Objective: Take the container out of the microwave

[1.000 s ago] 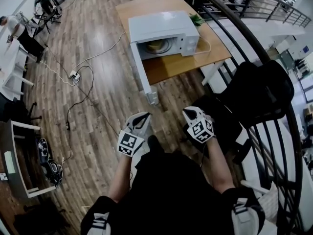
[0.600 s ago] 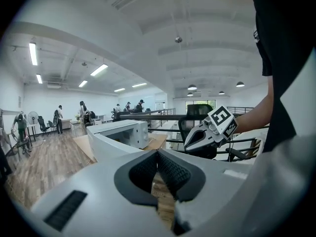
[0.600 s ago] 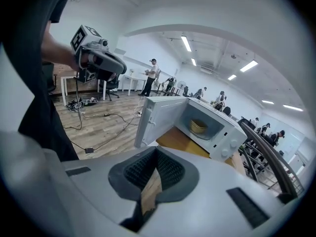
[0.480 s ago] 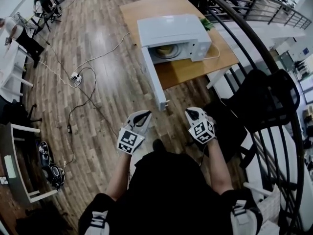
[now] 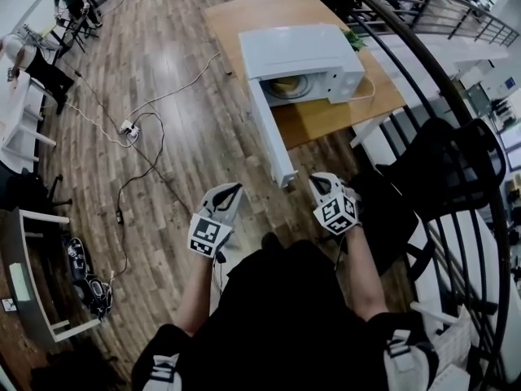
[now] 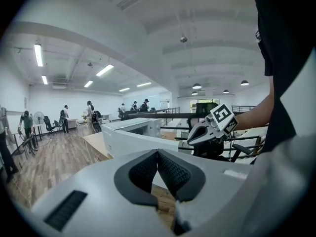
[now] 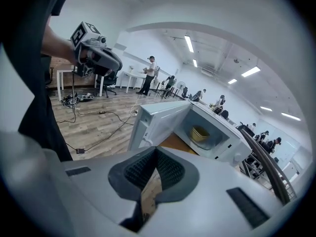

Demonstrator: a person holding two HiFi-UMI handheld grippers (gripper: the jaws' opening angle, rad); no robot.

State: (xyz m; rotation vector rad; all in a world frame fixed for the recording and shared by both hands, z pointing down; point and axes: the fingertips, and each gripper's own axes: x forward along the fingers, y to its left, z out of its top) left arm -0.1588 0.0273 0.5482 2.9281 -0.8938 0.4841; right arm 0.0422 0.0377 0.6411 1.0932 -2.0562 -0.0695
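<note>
Microwave (image 5: 301, 51), white, stood on a wooden table (image 5: 334, 116) ahead of the person, with its door (image 5: 273, 137) swung fully open toward the floor side. Inside the cavity, on the turntable, sat the container (image 7: 200, 132), a pale yellow bowl, untouched and well apart from both grippers.

The left gripper (image 5: 230, 192) was held low in front of the person's body, its ribbed black pads (image 6: 143, 172) pressed together at the tips with nothing between them. The right gripper (image 5: 320, 182) was beside it, near the lower end of the open door but not touching it; its jaws were likewise together and empty, pointing toward the microwave's opening.

The only markings clear enough to make out were the black-and-white square patterns on the left marker cube (image 5: 207, 236) and the right marker cube (image 5: 336, 213). Any print on the microwave's control panel (image 5: 346, 76) was too small to read.

A cable (image 5: 142, 149) and a power strip (image 5: 124, 126) lay on the wooden floor (image 5: 187, 72), and a dark curved railing (image 5: 456, 104) ran along the right.
</note>
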